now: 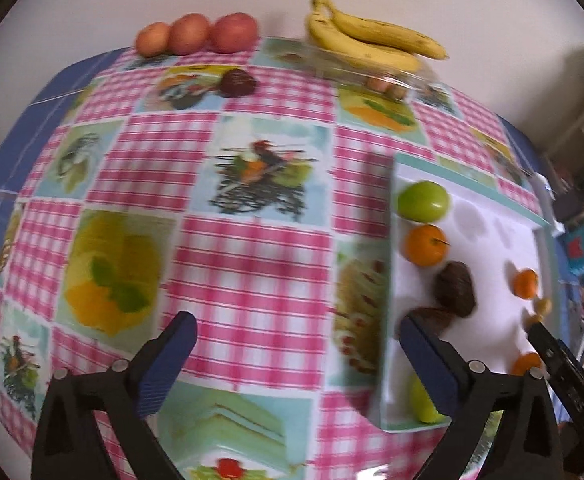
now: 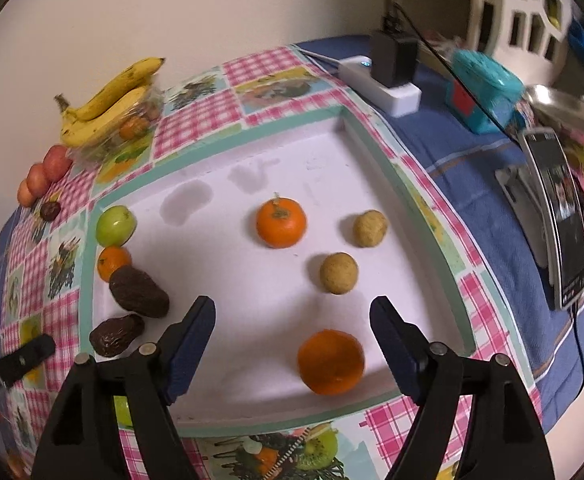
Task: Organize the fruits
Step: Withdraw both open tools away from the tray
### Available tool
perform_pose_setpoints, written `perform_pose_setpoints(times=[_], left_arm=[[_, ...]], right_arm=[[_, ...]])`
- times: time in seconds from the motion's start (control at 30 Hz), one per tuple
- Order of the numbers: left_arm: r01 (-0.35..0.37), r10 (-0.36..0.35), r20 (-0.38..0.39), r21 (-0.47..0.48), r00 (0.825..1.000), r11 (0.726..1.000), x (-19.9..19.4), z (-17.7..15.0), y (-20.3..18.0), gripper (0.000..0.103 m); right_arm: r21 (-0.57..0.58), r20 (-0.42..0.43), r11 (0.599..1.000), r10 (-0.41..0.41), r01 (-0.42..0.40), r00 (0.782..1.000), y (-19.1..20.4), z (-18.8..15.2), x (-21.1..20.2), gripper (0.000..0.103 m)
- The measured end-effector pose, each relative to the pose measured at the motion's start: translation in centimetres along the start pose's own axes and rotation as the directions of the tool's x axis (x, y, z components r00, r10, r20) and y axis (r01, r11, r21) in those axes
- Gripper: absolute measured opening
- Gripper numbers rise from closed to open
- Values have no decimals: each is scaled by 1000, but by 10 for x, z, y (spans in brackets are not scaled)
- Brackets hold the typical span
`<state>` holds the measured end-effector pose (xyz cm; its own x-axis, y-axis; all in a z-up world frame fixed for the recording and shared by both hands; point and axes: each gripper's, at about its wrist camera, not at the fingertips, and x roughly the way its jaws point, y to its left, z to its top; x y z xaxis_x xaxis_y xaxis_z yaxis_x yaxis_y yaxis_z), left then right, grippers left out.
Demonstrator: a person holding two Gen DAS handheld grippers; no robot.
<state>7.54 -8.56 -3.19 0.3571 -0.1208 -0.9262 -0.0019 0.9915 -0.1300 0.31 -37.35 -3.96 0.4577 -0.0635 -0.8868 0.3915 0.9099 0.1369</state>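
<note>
A white tray [image 2: 219, 152] holds a green fruit [image 2: 115, 225], a small orange [image 2: 113, 262], two dark brown fruits [image 2: 139, 292], an orange [image 2: 280, 222], two tan round fruits [image 2: 338, 273] and a large orange [image 2: 330, 361]. My right gripper [image 2: 292, 316] is open and empty, just above the large orange. My left gripper [image 1: 298, 334] is open and empty over the checked cloth, left of the tray [image 1: 492, 216]. Bananas [image 1: 368, 40], three red-orange fruits [image 1: 195, 34] and a dark fruit [image 1: 236, 82] lie at the table's far edge.
A clear plastic box [image 1: 372, 74] with small fruits sits under the bananas. To the right of the tray are a white power strip [image 2: 384, 82] with a black adapter, a teal box [image 2: 482, 90] and a phone on a stand [image 2: 560, 216]. A wall stands behind the table.
</note>
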Motion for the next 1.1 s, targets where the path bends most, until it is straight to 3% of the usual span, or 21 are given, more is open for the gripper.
perform_pose_setpoints(times=[0.07, 0.3, 0.6, 0.9, 1.1], left_arm=[[-20, 20, 5, -17, 1000, 1000, 3, 1, 5, 103], [-44, 46, 35, -49, 998, 998, 1, 5, 20, 103], [-38, 40, 34, -43, 999, 998, -2, 3, 23, 103], [-68, 66, 43, 70, 997, 995, -38, -27, 21, 103], [-147, 135, 74, 182, 988, 972, -60, -60, 18, 103]], right_arm=[[-23, 9, 1000, 3, -3, 1000, 6, 0, -1, 86], [-94, 48, 995, 22, -17, 999, 23, -2, -6, 86], [-145, 83, 989, 21, -9, 996, 37, -4, -13, 86], [-169, 36, 986, 22, -15, 999, 50, -18, -23, 86], [-235, 16, 972, 6, -2, 1000, 61, -46, -42, 86]])
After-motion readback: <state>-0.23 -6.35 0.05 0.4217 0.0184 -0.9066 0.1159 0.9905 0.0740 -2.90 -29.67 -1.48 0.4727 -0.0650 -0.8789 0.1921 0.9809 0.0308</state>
